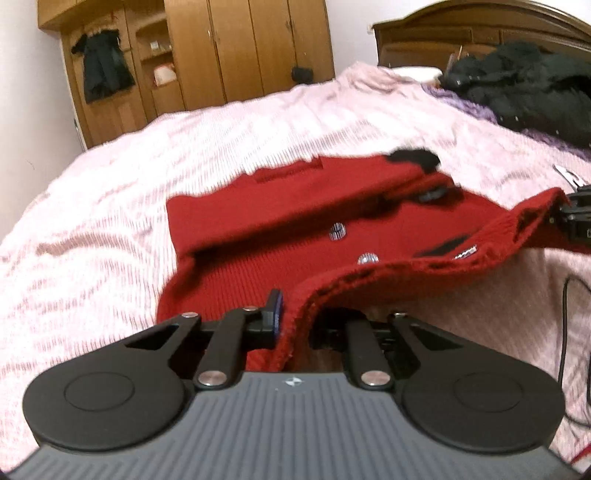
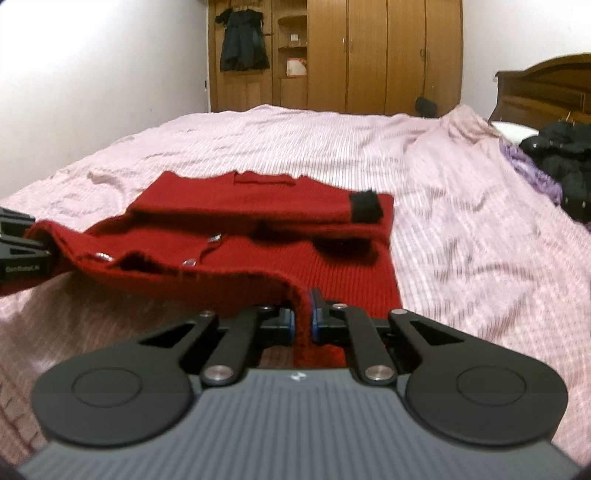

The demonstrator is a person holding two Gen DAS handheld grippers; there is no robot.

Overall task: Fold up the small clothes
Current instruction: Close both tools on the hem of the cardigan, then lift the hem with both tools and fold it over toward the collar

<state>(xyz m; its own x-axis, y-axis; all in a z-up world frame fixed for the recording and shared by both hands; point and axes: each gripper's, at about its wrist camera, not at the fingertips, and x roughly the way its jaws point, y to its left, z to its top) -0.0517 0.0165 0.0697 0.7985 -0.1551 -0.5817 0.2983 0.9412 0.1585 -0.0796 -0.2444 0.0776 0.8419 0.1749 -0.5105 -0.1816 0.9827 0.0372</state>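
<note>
A small red knitted cardigan [image 1: 295,221] with silver buttons and black cuffs [image 2: 365,206] lies on the pink bed cover [image 1: 110,221], its sleeves folded across the body. My left gripper [image 1: 295,321] is shut on one corner of the near hem, and the cloth hides its right finger. My right gripper [image 2: 303,317] is shut on the other hem corner, the red knit pinched between its blue pads. The hem edge [image 2: 221,280] hangs lifted off the bed between the two grippers. Each gripper shows in the other's view: the right gripper [image 1: 576,218], the left gripper [image 2: 22,247].
A wooden wardrobe [image 2: 369,55] stands beyond the bed, with a dark garment [image 2: 242,40] hanging on it. A dark coat [image 1: 524,85] and purple cloth [image 2: 532,173] lie by the headboard [image 1: 480,33]. A black cable [image 1: 563,332] runs over the cover at the right.
</note>
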